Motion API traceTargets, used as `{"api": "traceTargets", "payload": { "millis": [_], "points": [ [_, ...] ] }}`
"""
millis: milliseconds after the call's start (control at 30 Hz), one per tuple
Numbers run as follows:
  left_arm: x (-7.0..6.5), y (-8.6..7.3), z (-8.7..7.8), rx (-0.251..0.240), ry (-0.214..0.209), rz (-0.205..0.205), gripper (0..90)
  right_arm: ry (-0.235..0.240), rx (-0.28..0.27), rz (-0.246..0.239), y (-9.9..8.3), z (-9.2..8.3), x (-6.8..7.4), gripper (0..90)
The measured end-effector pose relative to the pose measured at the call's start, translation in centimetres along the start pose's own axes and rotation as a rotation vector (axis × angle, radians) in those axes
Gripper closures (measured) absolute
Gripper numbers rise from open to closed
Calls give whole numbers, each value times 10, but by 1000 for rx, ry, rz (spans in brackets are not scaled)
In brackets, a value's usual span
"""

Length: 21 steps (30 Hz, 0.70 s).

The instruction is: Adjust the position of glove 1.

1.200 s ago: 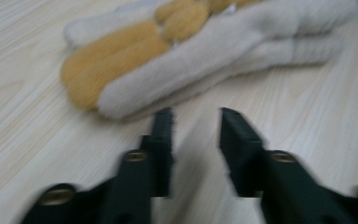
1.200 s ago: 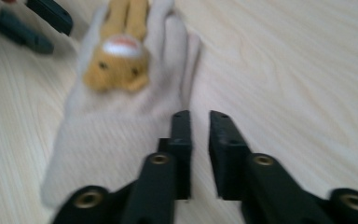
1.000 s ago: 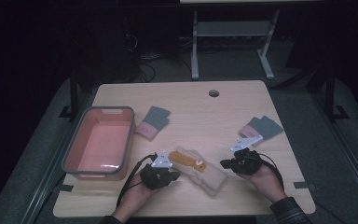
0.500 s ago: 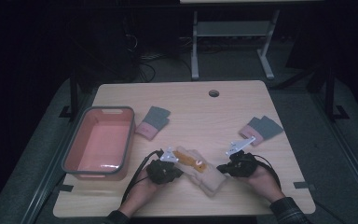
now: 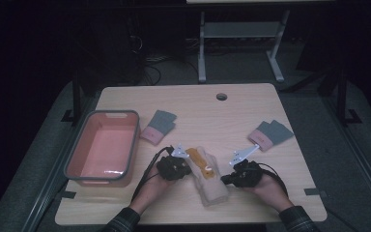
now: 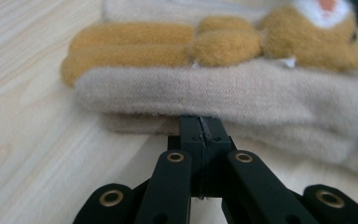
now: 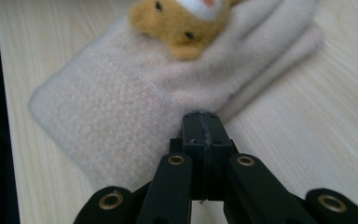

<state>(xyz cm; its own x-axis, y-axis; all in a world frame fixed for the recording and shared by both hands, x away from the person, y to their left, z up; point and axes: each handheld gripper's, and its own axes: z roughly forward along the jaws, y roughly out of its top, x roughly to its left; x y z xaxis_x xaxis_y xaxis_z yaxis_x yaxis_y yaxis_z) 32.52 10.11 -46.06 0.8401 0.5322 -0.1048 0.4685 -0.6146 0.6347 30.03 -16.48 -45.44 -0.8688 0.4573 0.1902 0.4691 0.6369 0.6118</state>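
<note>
A beige knitted sock with an orange bear figure on top lies near the table's front middle. My left gripper is at its left edge and my right gripper at its right edge. In the left gripper view the gripper has its jaws pressed together, the tip against the lower fabric layer of the sock, under the bear. In the right gripper view the gripper is likewise shut, its tip at the edge of the sock, below the bear. No fabric shows between either pair of jaws.
A pink bin with a grey rim stands at the left. A grey and pink folded pair lies beside it, and another lies at the right. A cable hole sits near the far edge.
Both grippers have moved inward toward the sock. The sock now looks narrower and more bunched than a second ago.
</note>
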Motion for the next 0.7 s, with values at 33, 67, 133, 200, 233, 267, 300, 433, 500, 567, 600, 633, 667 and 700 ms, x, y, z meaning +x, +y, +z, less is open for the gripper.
{"api": "traceTargets", "payload": {
  "millis": [33,67,133,200,233,267,300,433,500,567,600,633,667,700],
  "points": [
    [1,1,1,-2,1,-4,892,6,-1,-7,0,1,1,900],
    [2,2,2,6,1,3,892,7,-1,-9,1,1,2,900],
    [4,4,4,2,2,-1,893,19,-3,-21,2,3,5,900],
    [6,7,5,-2,1,-8,893,17,3,-34,3,5,7,900],
    [8,9,5,0,0,-1,892,20,0,-42,4,6,8,900],
    [10,10,6,0,-1,5,893,28,1,-34,5,7,10,900],
    [9,11,8,-17,1,-13,893,28,2,-43,5,8,11,900],
    [13,16,12,-30,-8,-20,893,39,1,-61,8,12,15,900],
    [15,19,12,-26,-14,-15,893,42,5,-73,9,14,17,900],
    [17,22,14,-24,-16,-7,893,53,2,-81,11,17,19,900],
    [16,23,15,-40,-20,-24,893,48,3,-103,12,18,19,900],
    [18,24,16,-31,-24,-12,893,54,2,-96,13,19,21,900],
    [17,25,17,-35,-25,-20,893,60,3,-96,14,21,22,900],
    [18,26,17,-29,-28,-11,893,65,-1,-95,15,22,24,900]
  ]
}}
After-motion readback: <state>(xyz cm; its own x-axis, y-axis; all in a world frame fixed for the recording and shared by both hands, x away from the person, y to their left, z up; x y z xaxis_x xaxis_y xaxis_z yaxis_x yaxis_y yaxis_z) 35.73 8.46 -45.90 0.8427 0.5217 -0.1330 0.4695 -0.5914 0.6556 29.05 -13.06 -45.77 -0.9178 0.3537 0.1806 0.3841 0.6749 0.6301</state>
